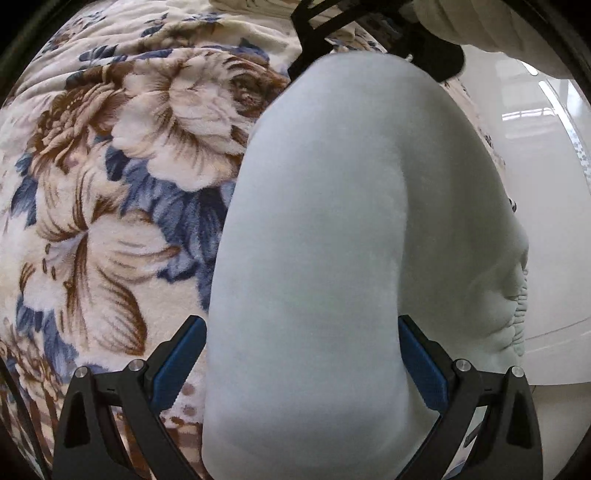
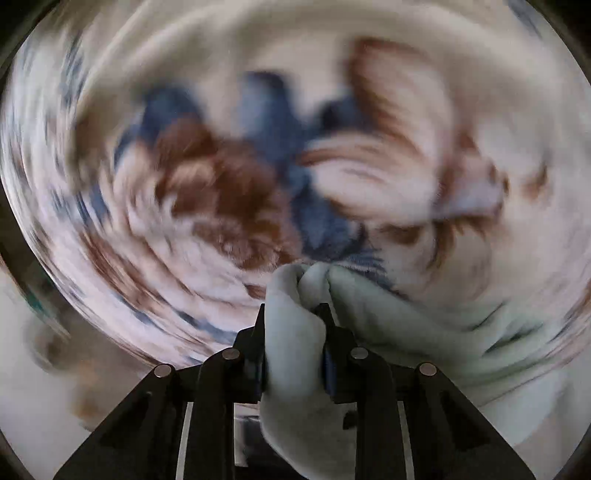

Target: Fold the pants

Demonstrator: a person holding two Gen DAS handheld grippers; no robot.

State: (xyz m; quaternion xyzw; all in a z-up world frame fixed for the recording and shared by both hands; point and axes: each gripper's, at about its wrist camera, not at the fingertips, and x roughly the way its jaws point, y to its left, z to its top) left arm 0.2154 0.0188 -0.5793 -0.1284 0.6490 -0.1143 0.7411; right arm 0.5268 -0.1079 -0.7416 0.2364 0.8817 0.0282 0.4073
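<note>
Pale mint fleece pants (image 1: 332,221) lie lengthwise on the flowered blanket, with the gathered elastic waistband (image 1: 515,317) at their right edge. My left gripper (image 1: 300,325) points down over the pants. Its jaws stand wide apart and straddle the near fold, and the blue pads (image 1: 177,365) are not squeezing the cloth. The black frame of my right gripper (image 1: 314,33) shows at the far end of the pants, under a white sleeve (image 1: 472,26). In the blurred right wrist view, my right gripper (image 2: 293,314) is shut on a bunched wad of the pants (image 2: 295,343), and more cloth trails off to the right.
A plush blanket (image 1: 122,166) with brown and blue flowers covers the surface under the pants and fills the right wrist view (image 2: 258,147). To the right of the pants the blanket ends at a glossy white floor (image 1: 546,155).
</note>
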